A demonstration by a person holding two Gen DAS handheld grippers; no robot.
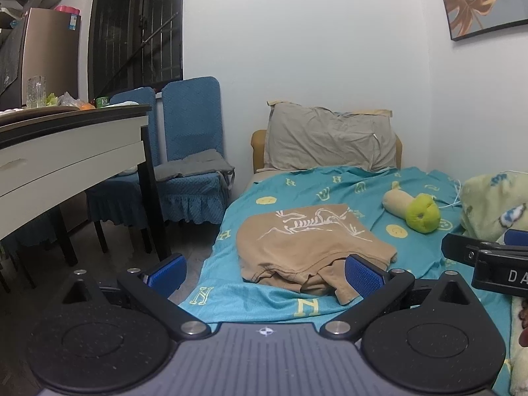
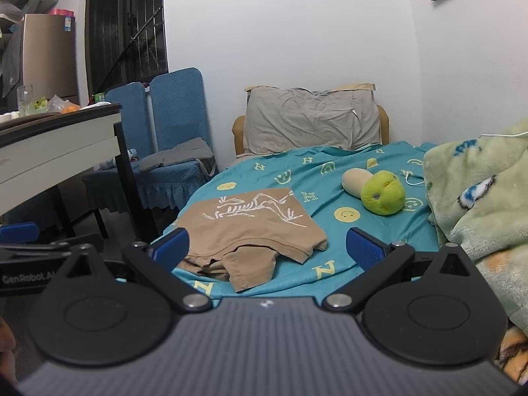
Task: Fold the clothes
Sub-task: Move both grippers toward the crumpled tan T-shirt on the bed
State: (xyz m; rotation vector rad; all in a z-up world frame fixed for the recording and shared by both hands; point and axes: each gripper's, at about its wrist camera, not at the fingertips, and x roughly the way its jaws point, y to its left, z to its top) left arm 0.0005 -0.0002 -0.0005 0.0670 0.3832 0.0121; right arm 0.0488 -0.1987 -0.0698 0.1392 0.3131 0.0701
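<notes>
Tan cotton is what I see first: the tan T-shirt (image 1: 307, 247) with a white skeleton print lies roughly folded on the teal bedsheet (image 1: 330, 181), near the bed's left edge, one sleeve sticking out toward me.

From my left wrist camera I get more of the framed leaf picture (image 1: 478, 0) on the wall and the right gripper (image 1: 488, 254) poking in at the right edge. My right wrist camera shows only a corner of that picture, but far more of the pale green fleece blanket (image 2: 478, 198) heaped on the bed's right side, plus a strip of the left gripper (image 2: 33, 247) at the left edge. Both views show the grey pillow (image 2: 313, 122), the plush toy with the green head (image 2: 382, 194), the blue-covered chairs (image 1: 191, 151) and the counter (image 1: 66, 142) with clutter on top.

Hard to read: the items on the counter are too small to name, the dark window behind shows only bars, and the shirt's near hem is partly covered by my left fingers in the left view.

Both pairs of fingers stand spread as wide as they go, blue pads (image 2: 363, 247) apart, gripping nothing. They hang above the near end of the bed, short of the shirt; I cannot tell whether any pad touches fabric.
</notes>
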